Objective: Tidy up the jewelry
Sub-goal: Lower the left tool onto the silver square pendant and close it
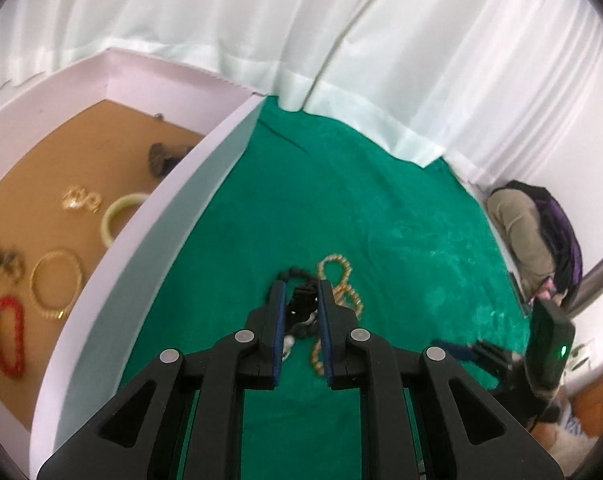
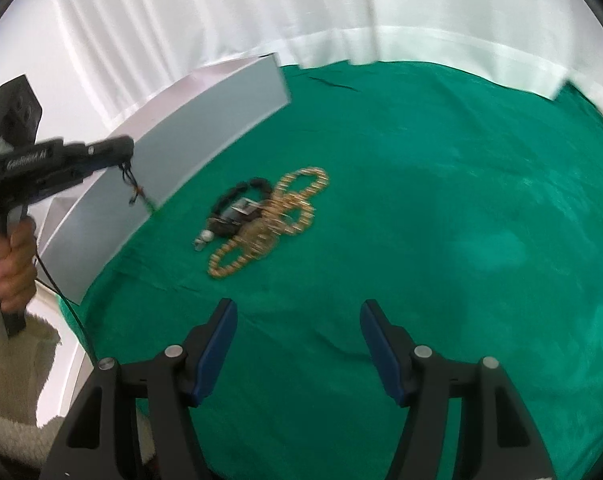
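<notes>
Your left tool (image 1: 301, 287) pinches a dark cord (image 2: 130, 184) beside the box (image 2: 205, 128); your right tool (image 2: 297, 312) is spread. Snagging the box wall could drop it.

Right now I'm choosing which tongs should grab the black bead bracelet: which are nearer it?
Left. The left tongs hang over the black bead bracelet; the right tongs wait farther back.

The left gripper (image 1: 301, 288) is pointing forward and down with its blue-padded fingers (image 1: 278, 320) standing a narrow gap apart, and a thin dark cord is dangling from its tip in the right wrist view. The person's left hand (image 2: 11, 264) is wrapping around its handle, a cream knitted sleeve covering the wrist. The right gripper (image 2: 297, 312) is hovering with its jaws spread wide.
</notes>
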### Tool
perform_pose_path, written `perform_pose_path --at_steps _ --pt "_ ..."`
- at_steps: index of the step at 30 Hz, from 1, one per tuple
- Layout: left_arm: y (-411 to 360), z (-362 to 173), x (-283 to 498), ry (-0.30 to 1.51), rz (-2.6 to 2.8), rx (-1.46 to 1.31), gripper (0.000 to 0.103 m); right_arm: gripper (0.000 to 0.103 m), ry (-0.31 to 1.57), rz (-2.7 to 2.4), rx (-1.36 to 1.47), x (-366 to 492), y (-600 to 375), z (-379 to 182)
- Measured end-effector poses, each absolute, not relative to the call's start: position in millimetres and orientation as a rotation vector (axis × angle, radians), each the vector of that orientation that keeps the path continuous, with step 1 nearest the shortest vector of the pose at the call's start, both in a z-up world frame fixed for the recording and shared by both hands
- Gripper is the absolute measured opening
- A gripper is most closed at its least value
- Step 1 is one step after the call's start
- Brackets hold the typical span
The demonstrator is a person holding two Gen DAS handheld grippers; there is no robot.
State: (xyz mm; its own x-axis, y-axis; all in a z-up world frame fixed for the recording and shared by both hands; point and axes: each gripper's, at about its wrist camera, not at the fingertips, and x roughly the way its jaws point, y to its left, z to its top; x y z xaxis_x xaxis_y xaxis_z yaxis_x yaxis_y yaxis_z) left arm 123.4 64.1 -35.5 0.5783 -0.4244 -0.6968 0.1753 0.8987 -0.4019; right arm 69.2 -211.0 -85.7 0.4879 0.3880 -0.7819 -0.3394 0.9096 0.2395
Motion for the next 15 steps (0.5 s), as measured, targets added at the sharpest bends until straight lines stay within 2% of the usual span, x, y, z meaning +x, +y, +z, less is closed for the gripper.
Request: perform_pose_path --at_steps 5,8,9,11,12,14,15 --pt "74 -47 108 0.907 -0.334 -0.326 0.014 0.065 0.991 0.513 0.061 103 -168 -97" --pt "77 -49 103 0.909 -0.326 -0.334 0.014 0.058 1.017 0.486 0.1 125 -155 -107" --pt "77 -48 101 0.907 -0.326 -0.336 0.014 0.052 1.029 0.477 0.102 131 -153 -110" --pt "77 -47 99 0.902 -0.325 -0.338 0.014 0.031 1.063 0.438 0.079 142 -147 -121" --pt "78 -46 97 0.9 -0.323 -0.341 0.014 0.018 1.073 0.434 0.078 145 -147 -123" --pt "81 -44 95 0.893 -0.322 -0.352 0.014 0.006 1.069 0.435 0.1 145 -153 -119" --pt "82 -43 94 0.891 -0.321 -0.355 0.014 0.006 1.061 0.441 0.126 143 -158 -114"
